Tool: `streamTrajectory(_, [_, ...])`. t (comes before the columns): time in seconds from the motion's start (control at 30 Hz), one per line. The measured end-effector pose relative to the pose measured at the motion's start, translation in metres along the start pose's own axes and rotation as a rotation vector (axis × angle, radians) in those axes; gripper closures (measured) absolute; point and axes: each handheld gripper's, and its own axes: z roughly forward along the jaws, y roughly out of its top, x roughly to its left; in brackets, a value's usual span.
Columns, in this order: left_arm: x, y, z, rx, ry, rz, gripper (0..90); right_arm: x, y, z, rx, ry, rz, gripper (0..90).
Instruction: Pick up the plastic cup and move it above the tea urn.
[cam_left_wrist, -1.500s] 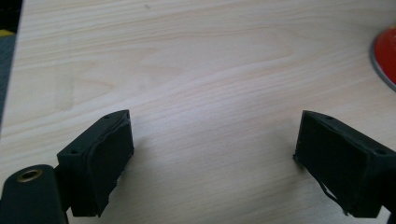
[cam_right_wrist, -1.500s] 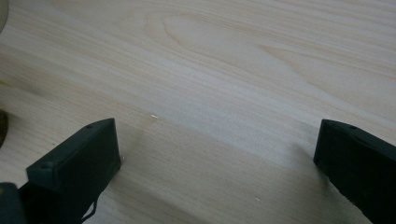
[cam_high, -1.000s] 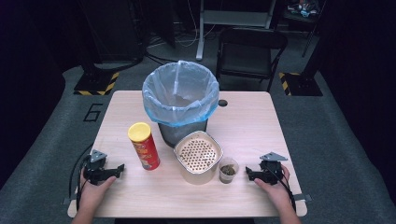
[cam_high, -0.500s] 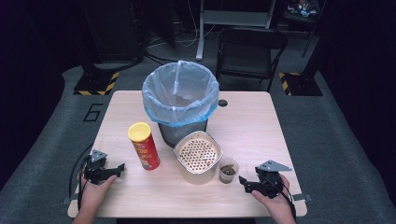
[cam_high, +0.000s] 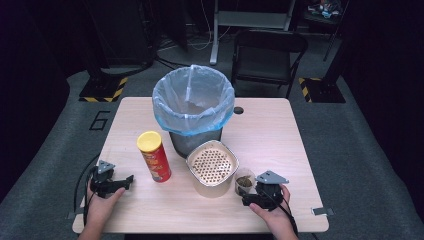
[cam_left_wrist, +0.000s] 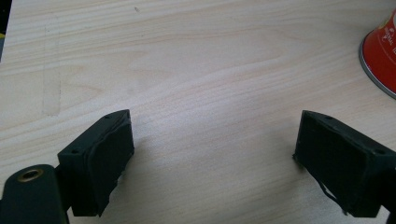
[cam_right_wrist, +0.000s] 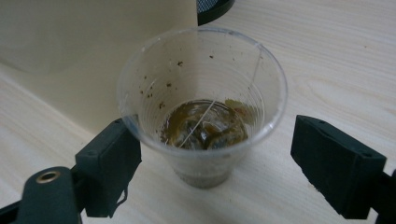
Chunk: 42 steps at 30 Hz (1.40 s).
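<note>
the wooden table (cam_high: 280, 130) sits on grey carpet (cam_high: 360, 150) in a pretty dark room. right behind the table there's a black folding chair (cam_high: 267, 55), and further back behind that, the legs of a grey metal stand (cam_high: 250, 20). two black-and-yellow striped floor plates flank the table's far corners, one left (cam_high: 102, 90), one right (cam_high: 320, 89). a "6" (cam_high: 100, 120) is marked on the carpet just left of the table.

One lined bin (cam_high: 193, 107), one crisp can (cam_high: 154, 156), one strainer pot (cam_high: 212, 167), one plastic cup (cam_right_wrist: 201, 102), two tools (cam_high: 253, 200).

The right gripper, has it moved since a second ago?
Yes. The right gripper slid left toward the plastic cup, which now stands between its open jaws.
</note>
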Motion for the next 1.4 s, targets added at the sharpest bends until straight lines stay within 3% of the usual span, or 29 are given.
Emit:
streamTrajectory(0.27, [-0.001, 0.0, 0.0, 0.0, -0.01, 0.003, 11.2, 0.003, 0.0, 0.008, -0.002, -0.024, -0.03, 17.4])
streamTrajectory(0.43, [-0.002, 0.0, 0.0, -0.006, -0.01, -0.002, 11.3, -0.013, -0.004, -0.002, 0.016, -0.029, -0.023, 17.9])
streamTrajectory(0.57, [-0.002, -0.001, 0.0, -0.005, -0.008, -0.002, 11.3, -0.031, -0.011, -0.011, 0.016, -0.037, 0.021, 23.5])
streamTrajectory(0.73, [-0.002, 0.0, 0.0, -0.005, -0.008, -0.003, 11.3, -0.032, -0.012, -0.013, 0.002, -0.004, 0.041, 22.0])
streamTrajectory(0.9, [-0.002, -0.001, 0.0, -0.005, -0.008, -0.003, 11.3, -0.021, -0.003, -0.004, -0.011, -0.004, 0.012, 18.6])
streamTrajectory(0.97, [-0.002, -0.001, 0.0, -0.005, -0.008, -0.003, 11.3, -0.017, 0.002, 0.006, -0.01, -0.045, 0.002, 19.5])
streamTrajectory(1.03, [-0.002, -0.001, 0.0, -0.005, -0.008, -0.002, 11.3, -0.017, 0.004, 0.009, -0.008, -0.047, 0.008, 20.6])
streamTrajectory(1.33, [-0.002, -0.001, 0.0, -0.005, -0.008, -0.003, 11.3, -0.024, 0.009, 0.017, -0.029, -0.052, -0.012, 27.6])
streamTrajectory(1.4, [-0.002, -0.001, 0.0, -0.006, -0.008, -0.003, 11.3, -0.034, 0.007, 0.015, -0.035, -0.05, -0.015, 27.9])
